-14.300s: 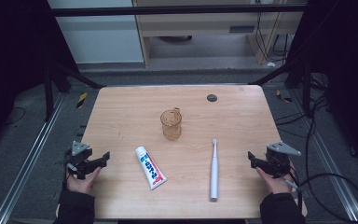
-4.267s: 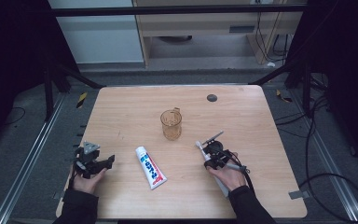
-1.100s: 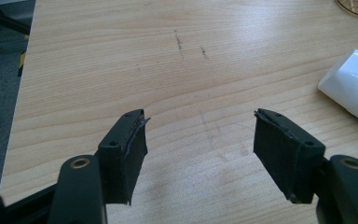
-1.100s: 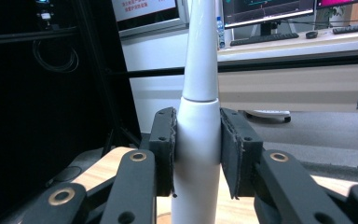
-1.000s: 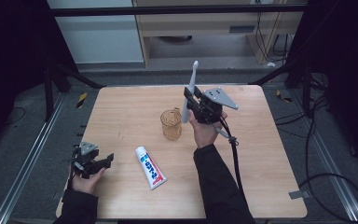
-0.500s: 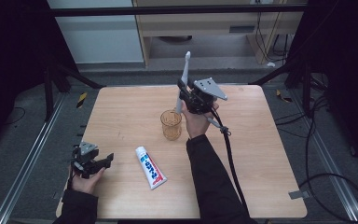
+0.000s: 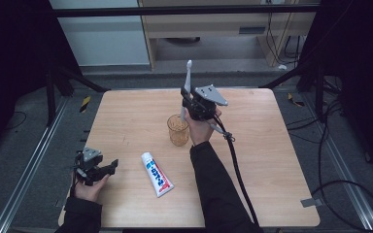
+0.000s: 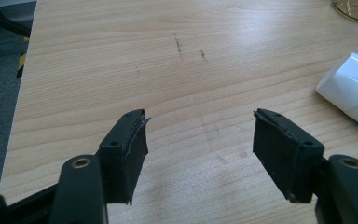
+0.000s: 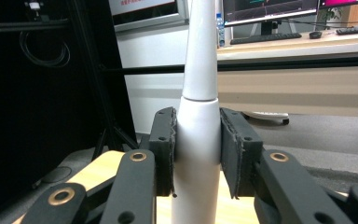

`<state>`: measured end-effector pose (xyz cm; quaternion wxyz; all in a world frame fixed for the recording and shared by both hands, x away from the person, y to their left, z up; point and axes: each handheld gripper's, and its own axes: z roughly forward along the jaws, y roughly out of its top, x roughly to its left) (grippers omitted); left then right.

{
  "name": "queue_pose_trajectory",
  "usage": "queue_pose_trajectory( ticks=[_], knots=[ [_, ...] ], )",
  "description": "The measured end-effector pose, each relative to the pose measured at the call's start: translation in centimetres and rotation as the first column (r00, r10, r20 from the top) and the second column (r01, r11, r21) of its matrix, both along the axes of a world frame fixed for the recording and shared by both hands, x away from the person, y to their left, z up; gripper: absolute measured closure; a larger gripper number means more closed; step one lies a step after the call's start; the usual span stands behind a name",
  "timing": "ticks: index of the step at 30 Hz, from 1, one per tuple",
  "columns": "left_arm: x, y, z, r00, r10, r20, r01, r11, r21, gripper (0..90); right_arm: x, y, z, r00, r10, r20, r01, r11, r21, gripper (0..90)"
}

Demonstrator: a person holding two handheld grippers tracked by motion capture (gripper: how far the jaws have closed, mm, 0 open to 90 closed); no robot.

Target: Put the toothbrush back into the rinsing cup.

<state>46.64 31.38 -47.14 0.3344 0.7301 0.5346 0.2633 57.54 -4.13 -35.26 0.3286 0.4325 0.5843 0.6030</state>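
Observation:
My right gripper is shut on a white electric toothbrush, held upright with its head pointing up, just above and behind an amber glass cup in the middle of the table. In the right gripper view the toothbrush stands pressed between both pads. A white toothpaste tube with red and blue print lies in front of the cup. My left gripper rests near the table's front left corner, open, with bare wood between its jaws. In the left gripper view the tube's white end lies at the right and the left gripper is open.
The wooden table has a small dark round thing near its back edge, partly hidden behind the gripper. A black cable trails from the right gripper across the table. Metal rails and cables lie on the floor around.
The right hand has carried the toothbrush left and slightly down, toward the cup. The left hand has stayed put.

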Motion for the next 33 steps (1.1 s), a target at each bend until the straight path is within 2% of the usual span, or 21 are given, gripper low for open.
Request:
queue_pose_trajectory(
  ticks=[24,33],
  knots=[
    [0.0,0.0,0.0,1.0000,0.001,0.004,-0.001,1.0000,0.000,34.4,0.6,1.5,-4.2,0.9969,0.006,-0.078,-0.012,0.9970,-0.077,67.8],
    [0.0,0.0,0.0,1.0000,0.000,0.003,0.000,1.0000,0.001,34.4,0.9,1.7,-5.8,0.9913,0.004,-0.132,-0.018,0.9939,-0.109,67.8]
  ],
)
